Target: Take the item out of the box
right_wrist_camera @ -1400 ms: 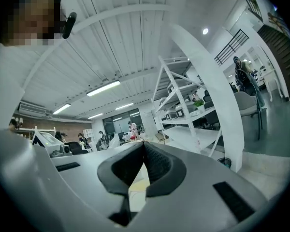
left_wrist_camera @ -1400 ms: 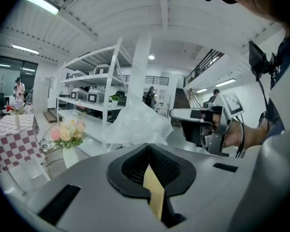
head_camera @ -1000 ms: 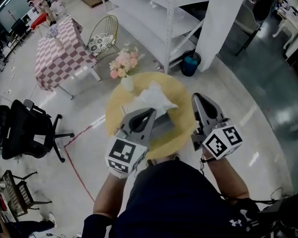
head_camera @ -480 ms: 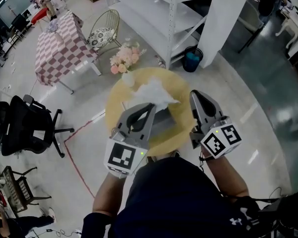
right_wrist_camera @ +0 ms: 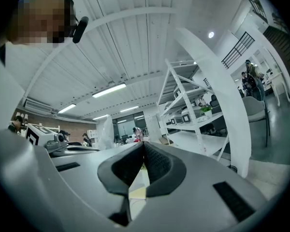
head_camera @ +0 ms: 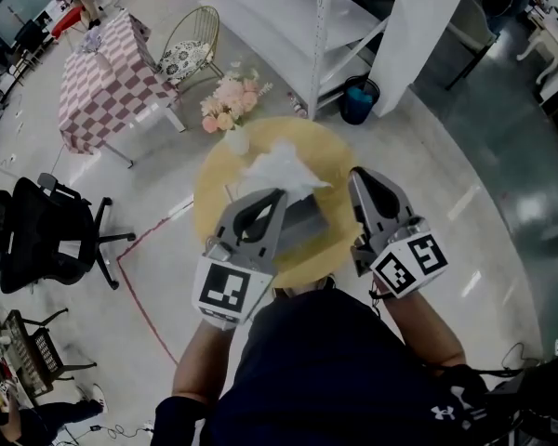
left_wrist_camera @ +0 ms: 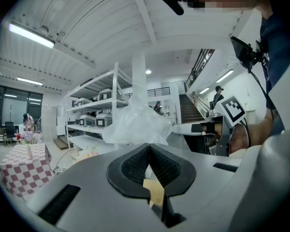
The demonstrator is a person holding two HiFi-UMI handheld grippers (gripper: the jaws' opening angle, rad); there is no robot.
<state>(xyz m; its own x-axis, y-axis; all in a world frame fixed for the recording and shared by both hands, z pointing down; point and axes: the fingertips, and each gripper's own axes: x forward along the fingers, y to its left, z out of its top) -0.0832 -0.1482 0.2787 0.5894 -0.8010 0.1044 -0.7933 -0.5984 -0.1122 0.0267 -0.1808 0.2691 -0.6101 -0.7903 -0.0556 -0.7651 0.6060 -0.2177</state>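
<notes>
The left gripper (left_wrist_camera: 147,146), jaws pressed together, pinches the crumpled white translucent plastic bag (left_wrist_camera: 135,124) at their tips. The bag hangs above the open grey box (head_camera: 305,219) on the round yellow table (head_camera: 214,203) and looks mostly lifted out. What remains, I judge, is carrying it clear. The right gripper (right_wrist_camera: 144,144) hovers beside the box, jaws together on nothing.

left tongs (head_camera: 280,194): closed on white item (head_camera: 277,167) | right tongs (head_camera: 357,173): closed, empty | both forearms extended forward
</notes>
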